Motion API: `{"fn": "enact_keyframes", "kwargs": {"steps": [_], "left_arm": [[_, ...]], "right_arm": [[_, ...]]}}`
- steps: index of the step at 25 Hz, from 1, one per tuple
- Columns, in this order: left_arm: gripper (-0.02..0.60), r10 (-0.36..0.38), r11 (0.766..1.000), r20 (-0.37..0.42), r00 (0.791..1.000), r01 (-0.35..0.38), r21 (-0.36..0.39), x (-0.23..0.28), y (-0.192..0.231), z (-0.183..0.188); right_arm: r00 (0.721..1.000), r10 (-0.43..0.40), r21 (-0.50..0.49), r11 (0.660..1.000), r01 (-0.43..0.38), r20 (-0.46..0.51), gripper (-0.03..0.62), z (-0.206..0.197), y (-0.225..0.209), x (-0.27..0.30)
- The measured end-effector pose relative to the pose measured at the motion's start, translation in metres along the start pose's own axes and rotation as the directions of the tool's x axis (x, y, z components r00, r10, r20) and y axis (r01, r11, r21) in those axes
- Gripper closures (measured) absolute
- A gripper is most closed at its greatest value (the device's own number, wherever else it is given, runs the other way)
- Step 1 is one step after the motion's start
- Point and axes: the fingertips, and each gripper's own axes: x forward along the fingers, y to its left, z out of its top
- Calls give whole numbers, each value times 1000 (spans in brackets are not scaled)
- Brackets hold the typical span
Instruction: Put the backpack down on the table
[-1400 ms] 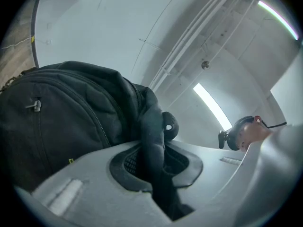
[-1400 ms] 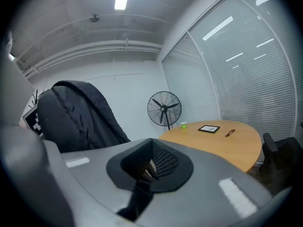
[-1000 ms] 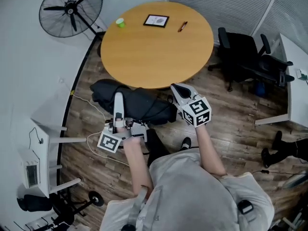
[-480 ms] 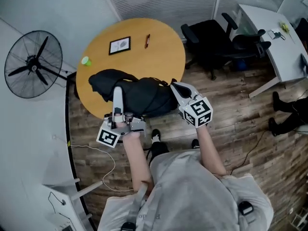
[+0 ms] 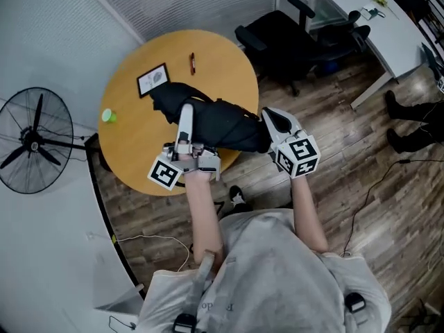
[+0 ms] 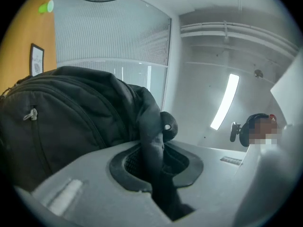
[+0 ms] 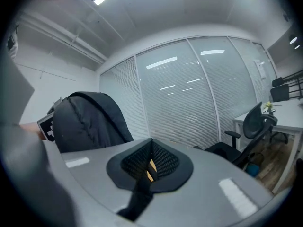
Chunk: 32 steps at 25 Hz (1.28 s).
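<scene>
You hold the backpack (image 5: 222, 125) up with both grippers. It is black and hangs over the near edge of the round wooden table (image 5: 135, 144). One end is over the table top and the other end sticks out past the edge, above the floor. I cannot tell if it touches the table top.

Your left gripper (image 5: 185, 111) is on the table side. Its fingers are closed tight on a thick strap (image 6: 152, 141) of the backpack, and the bag's round body fills the left part of the left gripper view.

Your right gripper (image 5: 270, 118) is at the other end, off the table. Its fingers are pressed together on a thin strap (image 7: 141, 196), with a small bit of yellow showing between the pads.

On the far part of the table are a green cup (image 5: 107, 116), a small picture frame (image 5: 152, 80) and a pen (image 5: 192, 63), all well apart from the bag. A big fan (image 5: 35, 141) stands beside the table, and a black chair (image 5: 277, 37) is behind it.
</scene>
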Motion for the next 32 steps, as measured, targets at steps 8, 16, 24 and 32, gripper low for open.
{"fn": "enact_keyframes", "kwargs": {"steps": [8,16,24,32], "left_arm": [[523,6,999,-124,992,-12,-48,-5,39,6],[523,70,997,-212,975,-78,-29,-32,76,34],[523,89,992,-168,982,-102,-68,-63,86,73],[525,132,988,-123,984,-141,-67,-103,96,106]], "right_arm": [[991,-134,56,989,134,-10,594,-30,1,-1],[987,-151,42,987,153,-48,594,-46,33,25],[996,-51,17,998,53,-73,594,-42,82,73],[994,11,12,1000,-10,-105,594,-51,122,107]]}}
